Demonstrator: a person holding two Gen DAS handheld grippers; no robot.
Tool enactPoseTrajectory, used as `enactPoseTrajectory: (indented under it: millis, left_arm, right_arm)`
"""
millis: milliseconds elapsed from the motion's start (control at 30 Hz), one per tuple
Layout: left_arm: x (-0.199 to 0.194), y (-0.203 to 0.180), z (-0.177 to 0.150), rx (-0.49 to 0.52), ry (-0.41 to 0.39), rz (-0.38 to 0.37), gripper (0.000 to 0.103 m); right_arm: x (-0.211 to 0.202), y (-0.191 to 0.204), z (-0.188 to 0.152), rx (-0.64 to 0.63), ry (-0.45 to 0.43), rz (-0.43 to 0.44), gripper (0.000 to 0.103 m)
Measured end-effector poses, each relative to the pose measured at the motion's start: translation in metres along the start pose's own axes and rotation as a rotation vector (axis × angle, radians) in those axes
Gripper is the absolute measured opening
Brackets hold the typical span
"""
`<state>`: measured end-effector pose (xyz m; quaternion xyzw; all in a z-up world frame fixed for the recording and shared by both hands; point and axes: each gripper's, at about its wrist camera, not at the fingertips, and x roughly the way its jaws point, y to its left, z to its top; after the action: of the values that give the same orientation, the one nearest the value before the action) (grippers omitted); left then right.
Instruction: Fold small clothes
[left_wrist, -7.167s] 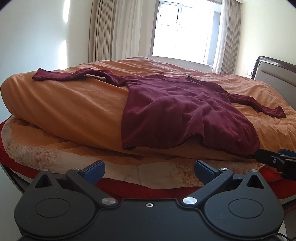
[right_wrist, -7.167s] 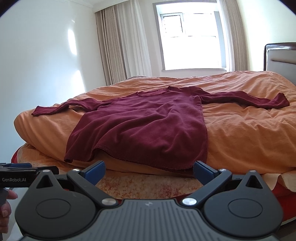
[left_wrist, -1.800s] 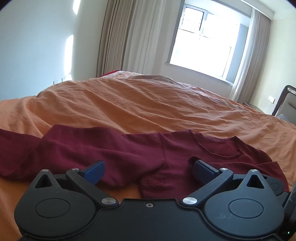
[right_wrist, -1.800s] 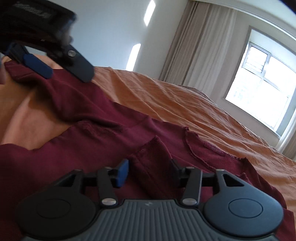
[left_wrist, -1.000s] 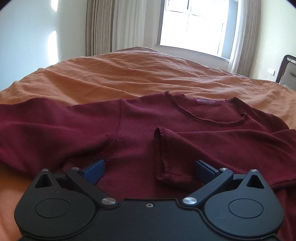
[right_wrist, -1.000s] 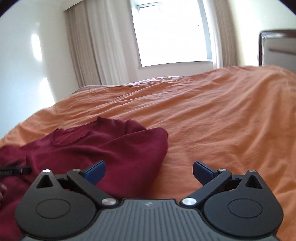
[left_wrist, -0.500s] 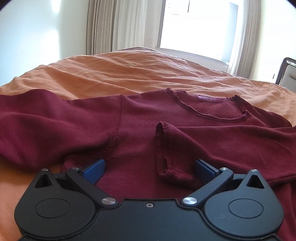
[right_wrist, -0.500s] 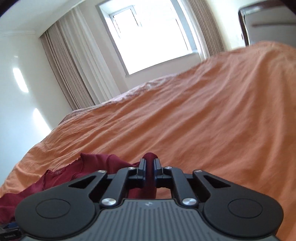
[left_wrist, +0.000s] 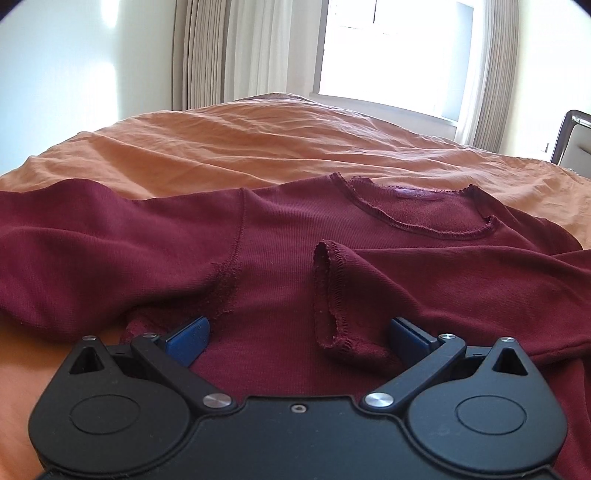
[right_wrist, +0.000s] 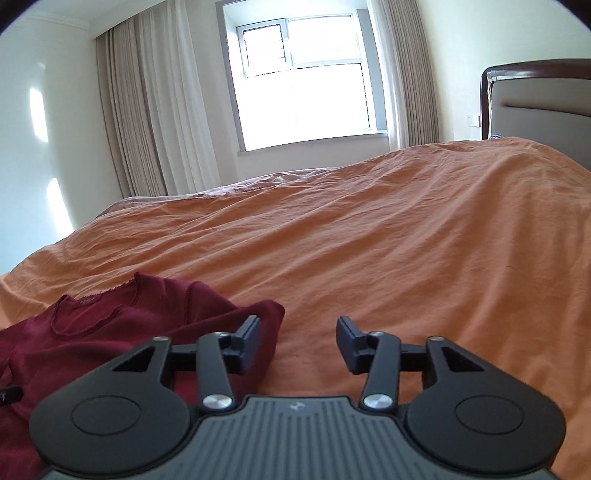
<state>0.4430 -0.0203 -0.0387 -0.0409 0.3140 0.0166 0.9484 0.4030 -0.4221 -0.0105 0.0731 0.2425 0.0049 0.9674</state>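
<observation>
A dark red long-sleeved top (left_wrist: 280, 251) lies flat on the orange bedspread (left_wrist: 258, 147). Its right sleeve is folded across the chest, with the cuff (left_wrist: 332, 295) lying near the middle. The left sleeve (left_wrist: 92, 240) still stretches out to the left. My left gripper (left_wrist: 299, 332) is open and empty, low over the chest beside the cuff. My right gripper (right_wrist: 298, 341) is open and empty at the folded right shoulder edge (right_wrist: 266, 314) of the top (right_wrist: 110, 332); its left finger overlaps the fabric, its right finger is over the bedspread (right_wrist: 406, 240).
A dark wooden headboard with a grey pad (right_wrist: 535, 99) stands at the right. A bright window (right_wrist: 303, 81) with beige curtains is behind the bed. The bedspread extends wide beyond the top.
My right gripper was shut on the top's fold half a second ago; it has opened and let the fabric go. My left gripper has barely moved and stays open.
</observation>
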Motion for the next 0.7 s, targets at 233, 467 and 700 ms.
enactPoseTrajectory:
  millis: [233,467,700]
  left_arm:
    - [0.001,0.000,0.000,0.004,-0.001,0.003,0.103]
    - [0.000,-0.001,-0.001,0.004,-0.001,0.003,0.103]
    - [0.000,0.000,-0.001,0.005,-0.002,0.001,0.103]
  right_arm:
    - [-0.059,0.025,-0.052,-0.180,0.013,-0.022,0.074]
    - [-0.032,0.076,-0.057,-0.364,0.019,-0.060,0.050]
    - [-0.047,0.071,-0.051,-0.222,-0.069,-0.105,0.008]
